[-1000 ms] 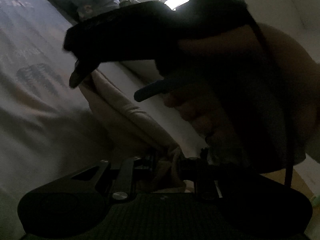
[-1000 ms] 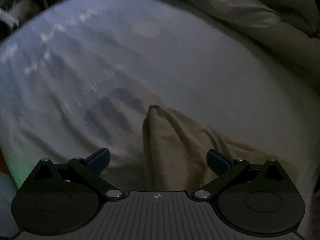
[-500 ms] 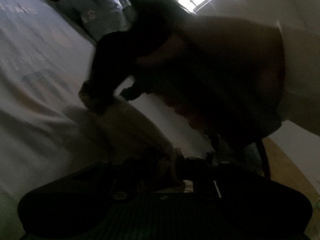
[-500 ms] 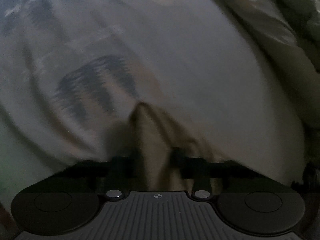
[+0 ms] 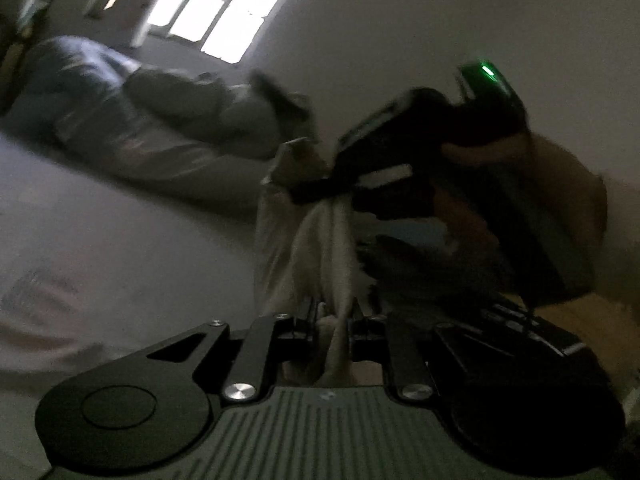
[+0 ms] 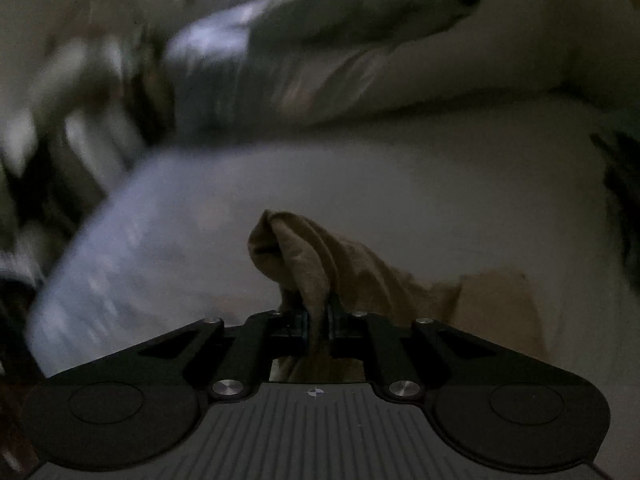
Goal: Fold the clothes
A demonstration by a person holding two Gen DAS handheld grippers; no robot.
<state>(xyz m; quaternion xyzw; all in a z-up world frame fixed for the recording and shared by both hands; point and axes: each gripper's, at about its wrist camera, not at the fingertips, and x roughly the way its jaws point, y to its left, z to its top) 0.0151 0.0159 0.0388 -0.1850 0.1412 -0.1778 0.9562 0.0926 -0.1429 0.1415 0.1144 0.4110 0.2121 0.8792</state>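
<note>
A beige garment [image 5: 296, 248] hangs stretched between both grippers above the pale bed sheet [image 5: 120, 240]. In the left wrist view my left gripper [image 5: 334, 322] pinches its lower end; the jaws are still closing, with cloth pressed between them. Higher up, my right gripper [image 5: 316, 194], held by a person's hand [image 5: 560, 184], clamps the upper end. In the right wrist view the right gripper [image 6: 319, 320] is closing on a bunched fold of the garment [image 6: 316, 256], which sticks up between its fingers and trails off to the right.
A pile of grey and bluish clothes [image 5: 160, 120] lies along the far side of the bed under a bright window [image 5: 216, 4]. A plain wall [image 5: 400, 20] stands behind. Wooden floor [image 5: 600, 328] shows at the right. The sheet [image 6: 400, 184] spreads below the garment.
The right gripper went from wide open above the garment's fold to shut on it and swung up. The left gripper rose with its end, and the garment now hangs between them.
</note>
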